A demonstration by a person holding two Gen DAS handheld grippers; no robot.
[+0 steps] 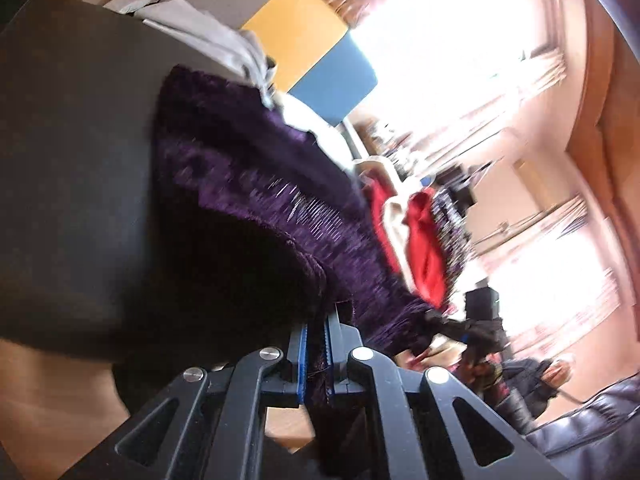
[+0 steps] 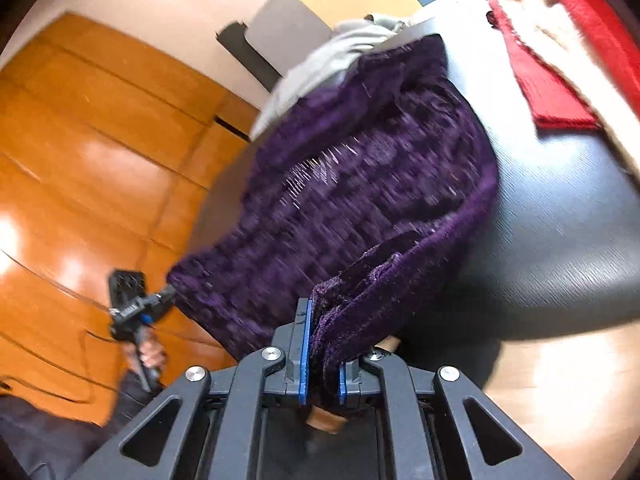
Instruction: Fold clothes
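Deep purple checker-textured garment, red-and-cream cloth, glossy orange wood floor.

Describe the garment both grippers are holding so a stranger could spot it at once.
Find the dark table piled with clothes. Draped over its edge is the purple garment, pinched at one corner by the right gripper and at another by the left gripper. Its deep purple, plush, ribbed fabric sets it apart from the grey cloth and the red-and-cream garment nearby.
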